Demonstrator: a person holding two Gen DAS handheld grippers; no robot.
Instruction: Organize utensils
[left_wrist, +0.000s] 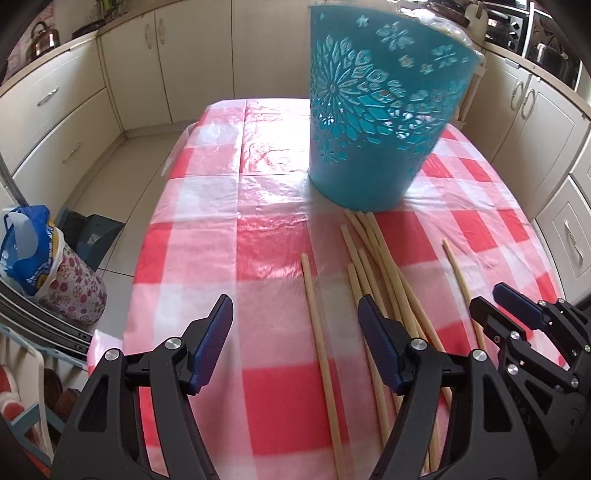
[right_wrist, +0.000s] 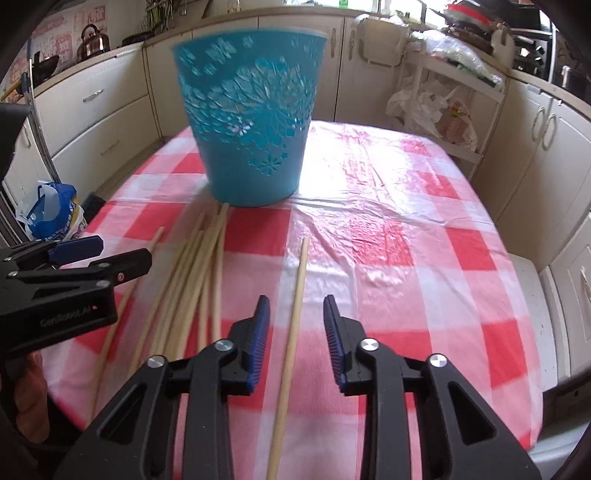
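A teal cut-out basket (left_wrist: 373, 110) (right_wrist: 251, 122) stands upright on the red-and-white checked table (left_wrist: 207, 236) (right_wrist: 424, 236). Several long wooden sticks (left_wrist: 384, 266) (right_wrist: 192, 273) lie in a loose bundle in front of it. One single stick (right_wrist: 293, 321) lies apart, and it shows at the far right in the left wrist view (left_wrist: 461, 280). Another single stick (left_wrist: 319, 332) lies left of the bundle. My left gripper (left_wrist: 295, 317) (right_wrist: 110, 254) is open and empty over that stick. My right gripper (right_wrist: 295, 314) (left_wrist: 491, 299) is open, its jaws on either side of the lone stick.
Cream kitchen cabinets (left_wrist: 74, 110) (right_wrist: 554, 122) surround the table. A blue-and-white bag on a floral bin (left_wrist: 48, 266) stands on the floor at the left. A white rack with plastic bags (right_wrist: 439, 107) stands behind the table. A kettle (right_wrist: 92, 38) sits on the counter.
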